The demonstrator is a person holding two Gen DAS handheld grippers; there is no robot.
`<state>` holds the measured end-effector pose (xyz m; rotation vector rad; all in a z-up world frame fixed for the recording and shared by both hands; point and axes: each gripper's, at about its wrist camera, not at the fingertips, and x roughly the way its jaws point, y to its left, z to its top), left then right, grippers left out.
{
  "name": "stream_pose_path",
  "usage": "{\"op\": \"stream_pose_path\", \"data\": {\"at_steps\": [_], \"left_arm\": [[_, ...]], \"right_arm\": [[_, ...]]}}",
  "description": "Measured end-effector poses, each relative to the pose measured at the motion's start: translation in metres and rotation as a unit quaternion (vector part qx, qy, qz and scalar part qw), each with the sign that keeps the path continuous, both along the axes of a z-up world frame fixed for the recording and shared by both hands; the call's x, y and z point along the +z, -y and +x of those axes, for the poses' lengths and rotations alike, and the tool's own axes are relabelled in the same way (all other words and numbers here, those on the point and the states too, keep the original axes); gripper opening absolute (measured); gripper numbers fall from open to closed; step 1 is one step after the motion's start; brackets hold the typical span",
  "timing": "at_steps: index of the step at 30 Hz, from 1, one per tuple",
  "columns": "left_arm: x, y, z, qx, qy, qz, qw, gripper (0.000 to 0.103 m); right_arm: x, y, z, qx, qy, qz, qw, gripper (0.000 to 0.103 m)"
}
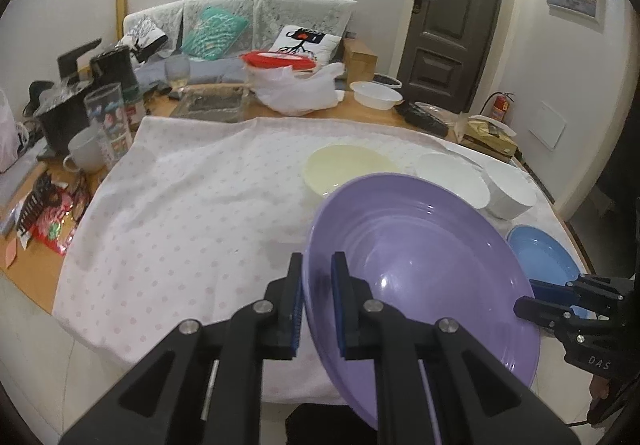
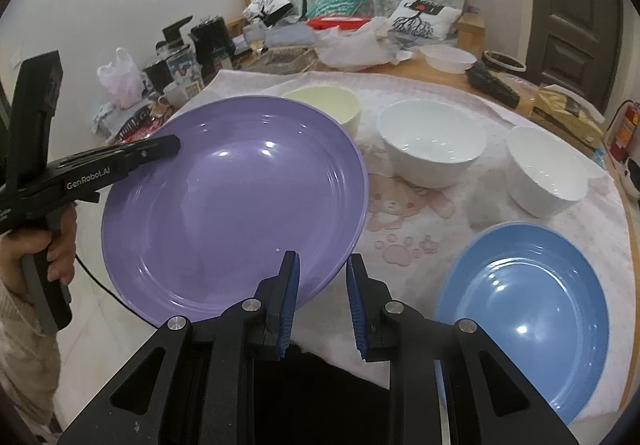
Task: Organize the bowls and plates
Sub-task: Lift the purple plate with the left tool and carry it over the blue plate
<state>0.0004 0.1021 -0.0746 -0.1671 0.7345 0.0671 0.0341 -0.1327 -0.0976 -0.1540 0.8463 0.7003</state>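
My left gripper [image 1: 318,285] is shut on the rim of a purple plate [image 1: 420,277] and holds it tilted above the cloth; the plate also shows in the right wrist view [image 2: 232,213]. My right gripper [image 2: 322,293] is open and empty, near the plate's near edge. A blue plate [image 2: 524,309] lies at the front right. A cream bowl [image 2: 324,101] and two white bowls [image 2: 432,141] [image 2: 548,169] stand behind the plates.
A pink dotted cloth [image 1: 180,213] covers the table. At the back and left stand cups [image 1: 86,153], a glass [image 1: 110,117], a black pot [image 1: 60,117], a plastic bag [image 1: 296,89], a white container [image 1: 376,95] and snack packets [image 1: 52,229].
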Motion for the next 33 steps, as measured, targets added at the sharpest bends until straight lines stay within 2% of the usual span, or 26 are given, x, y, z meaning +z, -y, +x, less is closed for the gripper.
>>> {"op": "stream_pose_path", "data": {"at_steps": [7,18,33], "left_arm": [[0.011,0.037,0.013,-0.019,0.005,0.016,0.9997,0.009],[0.012,0.105,0.042,-0.066,-0.005,0.033,0.9973,0.009],[-0.005,0.182,0.078,-0.124,-0.029,0.039,0.9911,0.009]], "right_arm": [[0.003,0.038,0.004,-0.027,0.006,0.020,0.999,0.019],[-0.001,0.104,0.010,-0.085,0.014,0.037,0.996,0.019],[-0.009,0.177,0.016,-0.151,0.019,0.037,0.988,0.019]]}}
